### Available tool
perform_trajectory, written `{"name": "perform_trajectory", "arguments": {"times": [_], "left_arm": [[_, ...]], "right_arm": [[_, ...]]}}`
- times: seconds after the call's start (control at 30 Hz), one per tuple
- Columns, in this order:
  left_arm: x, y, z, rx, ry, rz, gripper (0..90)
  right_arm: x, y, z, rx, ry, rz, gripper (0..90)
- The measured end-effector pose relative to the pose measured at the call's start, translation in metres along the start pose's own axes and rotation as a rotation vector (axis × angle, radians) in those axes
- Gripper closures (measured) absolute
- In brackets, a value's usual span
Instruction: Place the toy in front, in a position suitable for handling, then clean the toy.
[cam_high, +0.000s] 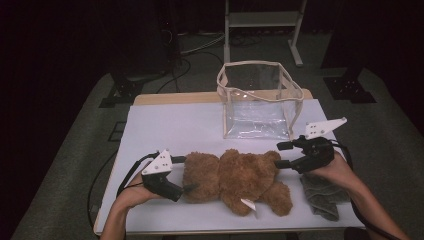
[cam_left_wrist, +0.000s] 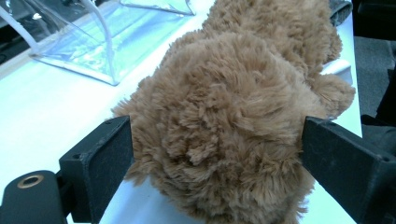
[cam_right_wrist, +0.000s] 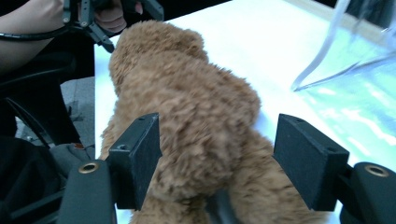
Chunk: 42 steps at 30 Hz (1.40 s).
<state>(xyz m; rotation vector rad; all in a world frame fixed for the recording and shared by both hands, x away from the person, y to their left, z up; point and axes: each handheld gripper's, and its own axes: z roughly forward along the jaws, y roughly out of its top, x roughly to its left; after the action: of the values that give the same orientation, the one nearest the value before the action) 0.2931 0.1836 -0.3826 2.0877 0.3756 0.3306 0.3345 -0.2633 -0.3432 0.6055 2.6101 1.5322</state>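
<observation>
Brown plush teddy bear lies lengthwise left to right, head between the left gripper's open jaws, far end between the right gripper's open jaws.

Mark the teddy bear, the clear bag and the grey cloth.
teddy bear (cam_high: 235, 175), high view, on its furry belly.
clear bag (cam_high: 257, 112), high view, on its see-through front wall.
grey cloth (cam_high: 322, 197), high view, on the middle of the folded fabric.
</observation>
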Motion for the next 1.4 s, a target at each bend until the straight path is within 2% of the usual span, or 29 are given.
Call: {"name": "perform_trajectory", "arguments": {"times": [0.2,0.4,0.6,0.97,1.4], "left_arm": [[0.002,-0.003,-0.006,-0.014,0.016,-0.018,7.7],[0.004,-0.01,-0.013,-0.015,0.04,-0.032,7.6],[0.006,-0.018,-0.02,-0.006,0.059,-0.053,7.6],[0.01,-0.021,-0.031,-0.011,0.078,-0.058,7.6],[0.011,-0.022,-0.035,-0.015,0.078,-0.061,7.6]], "right_arm": [[-0.011,0.022,-0.004,0.033,-0.024,-0.03,31.0],[-0.024,0.042,-0.004,0.039,-0.054,-0.049,31.1],[-0.035,0.063,-0.003,0.028,-0.058,-0.066,32.0],[-0.039,0.091,0.003,0.032,-0.044,-0.108,32.4],[-0.038,0.104,0.02,0.07,-0.013,-0.141,33.0]]}}
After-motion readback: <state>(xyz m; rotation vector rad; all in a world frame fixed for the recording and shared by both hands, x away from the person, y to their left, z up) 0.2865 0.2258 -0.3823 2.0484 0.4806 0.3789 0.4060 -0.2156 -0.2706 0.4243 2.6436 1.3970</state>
